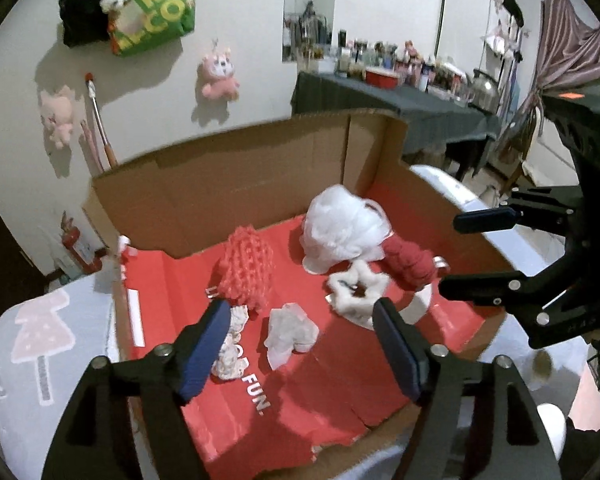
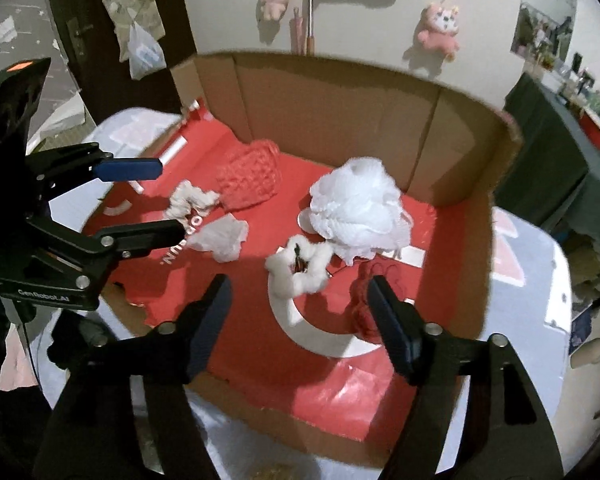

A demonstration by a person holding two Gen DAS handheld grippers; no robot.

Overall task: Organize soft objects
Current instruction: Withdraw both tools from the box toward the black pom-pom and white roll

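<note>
Across red-lined cardboard tray (image 2: pixel 256 344), both tongs gaped empty: right gripper (image 2: pixel 300 320) best lowered squarely over white scrunchie (image 2: pixel 300 268) at frame centre, left gripper (image 1: pixel 300 348) over crumpled tissue (image 1: pixel 290 332).

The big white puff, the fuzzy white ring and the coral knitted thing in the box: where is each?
white mesh puff (image 2: pixel 358 210), right wrist view, middle of its ruffles.
fuzzy white ring (image 2: pixel 300 266), right wrist view, its near fluffy band.
coral knitted pouch (image 1: pixel 248 268), left wrist view, centre of its weave.

Left wrist view from left, right wrist from right, both near, sharing cardboard box (image 1: pixel 236 184).
</note>
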